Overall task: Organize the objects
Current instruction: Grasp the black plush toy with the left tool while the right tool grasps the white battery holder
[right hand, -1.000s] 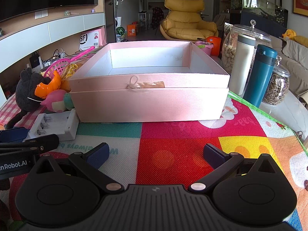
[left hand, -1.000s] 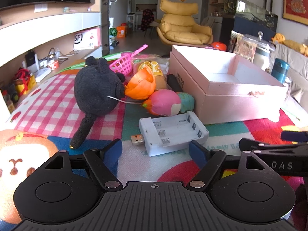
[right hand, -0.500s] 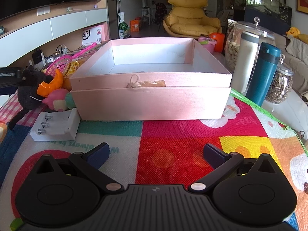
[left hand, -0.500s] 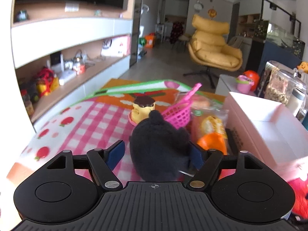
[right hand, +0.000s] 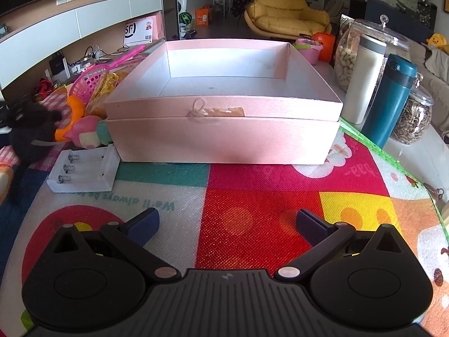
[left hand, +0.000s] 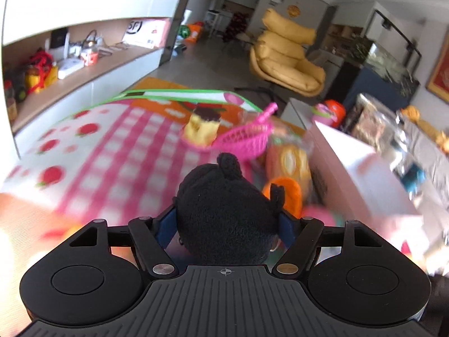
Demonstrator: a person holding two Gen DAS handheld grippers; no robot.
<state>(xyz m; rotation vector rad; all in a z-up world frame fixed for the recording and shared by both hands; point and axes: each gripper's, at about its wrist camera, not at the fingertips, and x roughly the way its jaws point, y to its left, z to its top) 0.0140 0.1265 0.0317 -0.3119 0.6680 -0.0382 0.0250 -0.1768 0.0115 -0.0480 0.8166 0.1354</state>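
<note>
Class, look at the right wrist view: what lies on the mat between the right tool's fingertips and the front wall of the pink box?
Nothing: in the right wrist view only bare mat separates the open right tool from the pink box.

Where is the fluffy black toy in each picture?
Left wrist view: the black plush toy fills the lower middle, squeezed between the left tool's fingers.
Right wrist view: the same toy sits at the far left edge, beside the orange toy; the right tool is open and holds nothing.
Shared landmark: the pink box, to the toy's right in both.
</note>
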